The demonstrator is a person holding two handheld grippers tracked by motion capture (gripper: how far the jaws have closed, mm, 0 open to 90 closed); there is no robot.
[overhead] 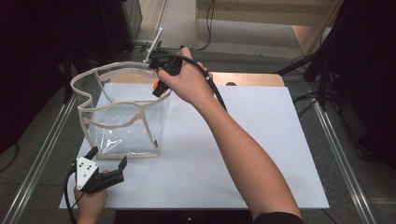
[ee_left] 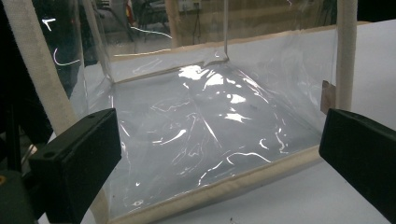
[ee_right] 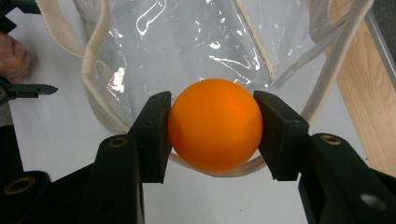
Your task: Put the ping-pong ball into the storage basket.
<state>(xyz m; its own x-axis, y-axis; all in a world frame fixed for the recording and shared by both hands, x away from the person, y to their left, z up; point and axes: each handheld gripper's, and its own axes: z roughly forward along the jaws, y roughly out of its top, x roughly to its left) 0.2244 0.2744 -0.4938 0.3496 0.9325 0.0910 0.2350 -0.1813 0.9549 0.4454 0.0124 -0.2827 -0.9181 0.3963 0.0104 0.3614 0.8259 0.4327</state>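
Your right hand-held gripper clamps the orange ball across its middle; it looks light, smooth and slippery, so grip gently above the bag. Your left hand-held gripper stands apart.

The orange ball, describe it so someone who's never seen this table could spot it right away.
Find the clear plastic bag with cream fabric edging standing on the white table. Over its far rim, the right gripper pinches the orange ball between its black jaws. It is smooth, round, and the one brightly coloured thing there.

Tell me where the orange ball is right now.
The orange ball sits clamped in the right gripper, above the far rim of the clear bag.
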